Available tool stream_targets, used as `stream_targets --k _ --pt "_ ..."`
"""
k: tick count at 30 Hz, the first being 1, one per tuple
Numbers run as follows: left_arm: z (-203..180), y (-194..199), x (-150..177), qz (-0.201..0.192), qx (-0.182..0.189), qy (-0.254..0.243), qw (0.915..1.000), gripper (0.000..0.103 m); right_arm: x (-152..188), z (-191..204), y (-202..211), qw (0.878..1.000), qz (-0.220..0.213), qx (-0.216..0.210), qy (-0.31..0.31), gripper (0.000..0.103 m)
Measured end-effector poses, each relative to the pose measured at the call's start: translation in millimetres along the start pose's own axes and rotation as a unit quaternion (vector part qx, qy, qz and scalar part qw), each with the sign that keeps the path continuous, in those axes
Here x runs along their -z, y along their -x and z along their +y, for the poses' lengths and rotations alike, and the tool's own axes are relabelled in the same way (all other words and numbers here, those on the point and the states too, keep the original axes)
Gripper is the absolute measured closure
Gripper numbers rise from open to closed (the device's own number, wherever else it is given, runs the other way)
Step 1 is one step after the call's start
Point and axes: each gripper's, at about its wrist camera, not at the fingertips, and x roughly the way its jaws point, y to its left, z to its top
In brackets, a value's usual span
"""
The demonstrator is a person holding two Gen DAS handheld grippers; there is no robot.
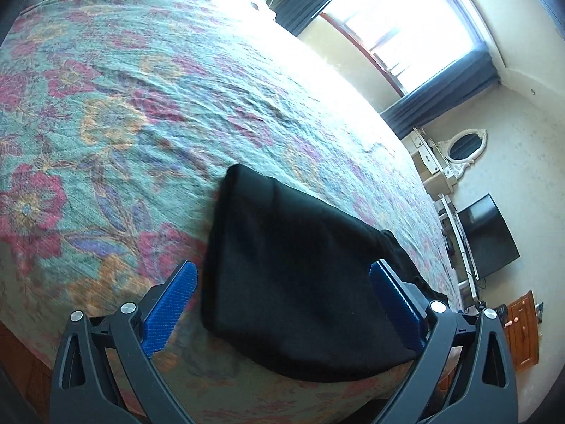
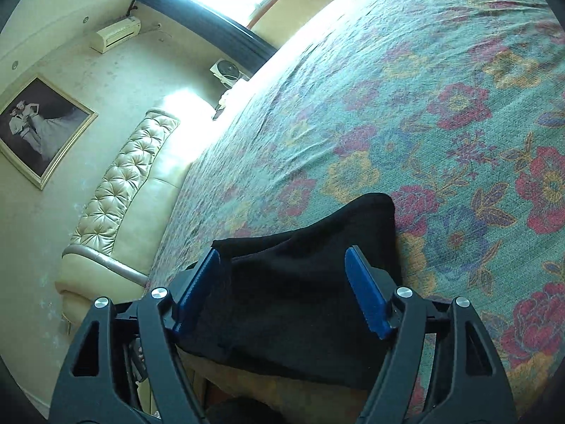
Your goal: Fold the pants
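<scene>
Black pants (image 1: 300, 282) lie folded into a compact bundle on the floral bedspread (image 1: 141, 106), near the bed's front edge. My left gripper (image 1: 282, 304) hovers over the bundle with its blue pads (image 1: 173, 304) spread wide, one to each side of the cloth and neither touching it. In the right wrist view the same black pants (image 2: 282, 282) lie just ahead of and below my right gripper (image 2: 282, 296). Its blue pads (image 2: 367, 296) stand apart with the cloth behind the gap, not pinched.
The bedspread (image 2: 423, 106) stretches far ahead. A tufted cream headboard (image 2: 116, 190) and a framed picture (image 2: 39, 127) lie to the left in the right wrist view. A bright window (image 1: 406, 17), a dresser with an oval mirror (image 1: 462, 148) and a dark television (image 1: 487, 233) line the walls.
</scene>
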Motion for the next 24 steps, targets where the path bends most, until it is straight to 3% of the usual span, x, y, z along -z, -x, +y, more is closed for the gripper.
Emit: stream_targets --k 5,12,17,20,21,22,24 --pt "29.4 -28.8 -6.4 0.045 0.026 0.029 0.9982 0.005 19.5 22.8 -11.2 0.999 0.028 -0.019 0.007 0.029" --pt "16.2 -48.5 -9.6 0.052 0.072 0.000 0.9960 0.005 41.2 31.6 -37.6 0.998 0.068 -0.012 0.009 0.029" --pt "12.5 -57.1 -14.9 0.047 0.079 0.002 0.9957 0.006 49.7 34.9 -49.4 0.997 0.079 -0.007 0.011 0.029" --pt "3.4 -61.8 -12.8 0.053 0.063 -0.021 0.9964 0.008 51.8 33.7 -52.8 0.997 0.081 -0.007 0.009 0.028" --pt "-0.1 -64.1 -12.0 0.059 0.051 -0.030 0.9965 0.030 52.4 33.2 -53.1 0.997 0.080 -0.007 0.007 0.028" --pt "0.7 -68.0 -11.4 0.068 0.036 -0.030 0.9966 0.072 53.2 32.9 -52.8 0.997 0.080 -0.006 0.006 0.028" --pt "8.3 -73.3 -10.7 0.078 0.035 0.008 0.9963 0.072 53.8 32.0 -53.0 0.997 0.079 -0.008 0.000 0.028"
